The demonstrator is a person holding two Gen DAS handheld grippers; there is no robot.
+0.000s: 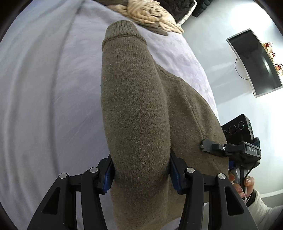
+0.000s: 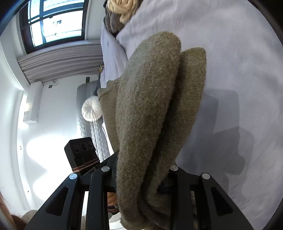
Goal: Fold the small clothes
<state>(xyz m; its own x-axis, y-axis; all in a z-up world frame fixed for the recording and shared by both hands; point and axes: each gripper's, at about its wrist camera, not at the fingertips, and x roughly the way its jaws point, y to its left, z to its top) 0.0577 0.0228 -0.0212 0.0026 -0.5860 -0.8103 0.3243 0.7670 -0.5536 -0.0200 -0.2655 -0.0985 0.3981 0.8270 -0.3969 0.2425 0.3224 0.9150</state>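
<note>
An olive-brown knit sweater (image 1: 134, 109) hangs lifted above a pale lavender bed sheet (image 1: 44, 88). My left gripper (image 1: 140, 174) is shut on the sweater, with a sleeve and its ribbed cuff (image 1: 122, 30) hanging forward from the jaws. My right gripper (image 2: 139, 180) is shut on a doubled fold of the same sweater (image 2: 150, 99), which covers its fingertips. The right gripper also shows in the left wrist view (image 1: 203, 146), pinching the sweater's edge. The left gripper's camera block (image 2: 81, 152) shows in the right wrist view.
A pile of beige and brown clothes (image 1: 150, 12) lies at the far end of the bed, also in the right wrist view (image 2: 120, 10). A wall screen (image 1: 254, 62), a window (image 2: 54, 21), a radiator (image 2: 60, 60) and a round white cushion (image 2: 92, 108) surround the bed.
</note>
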